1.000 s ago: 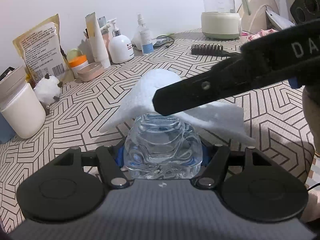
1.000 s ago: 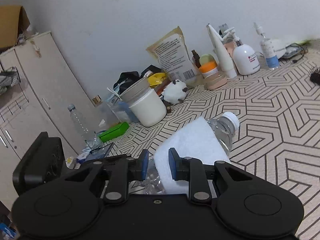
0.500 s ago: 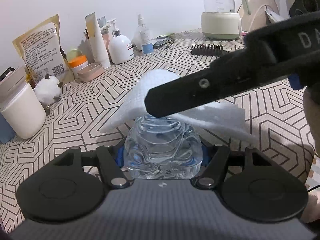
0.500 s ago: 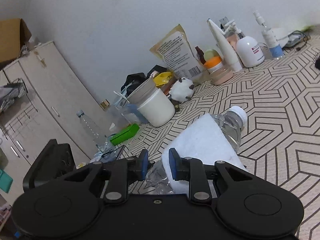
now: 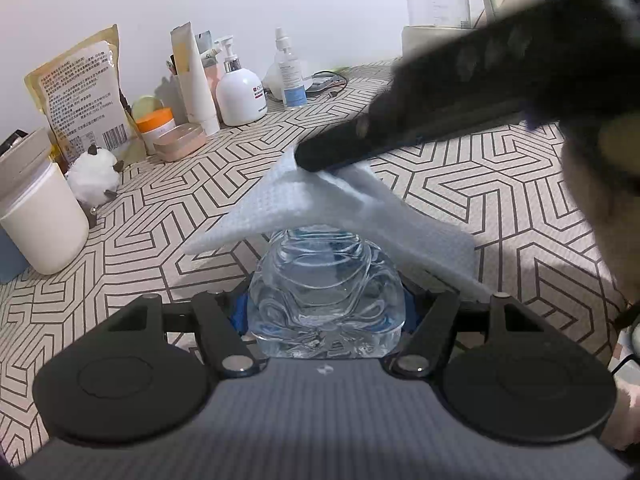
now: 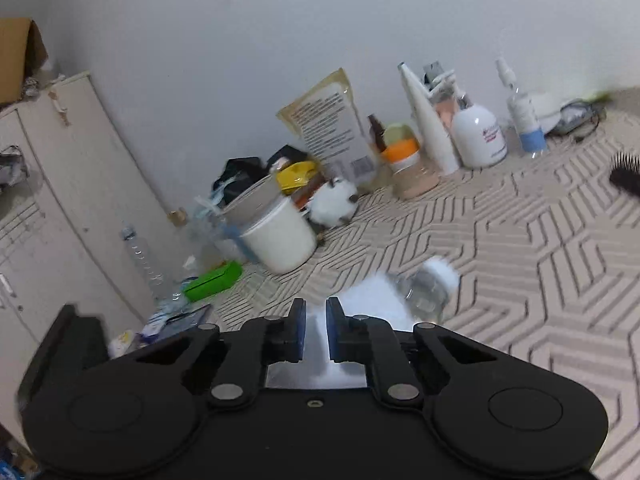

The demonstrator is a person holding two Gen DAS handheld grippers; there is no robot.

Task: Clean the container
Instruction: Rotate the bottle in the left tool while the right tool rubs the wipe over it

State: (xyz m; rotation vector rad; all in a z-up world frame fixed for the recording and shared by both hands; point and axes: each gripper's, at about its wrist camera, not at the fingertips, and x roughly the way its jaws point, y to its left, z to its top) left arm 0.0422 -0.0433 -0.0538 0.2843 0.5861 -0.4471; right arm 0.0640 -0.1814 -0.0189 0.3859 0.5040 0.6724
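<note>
My left gripper (image 5: 326, 312) clamps the clear bottle (image 5: 325, 300) at its base, held above the worktop (image 5: 500, 184). Right gripper (image 6: 316, 330) jaws closing on the white cloth (image 5: 304, 204) draped over bottle. I'd pinch firm, then wipe w/ slow strokes, keeping bottle steady.

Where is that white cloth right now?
In the left wrist view the white cloth lies draped over the clear bottle at centre, pinched by the closing right gripper; the left gripper clamps the bottle's base.
</note>
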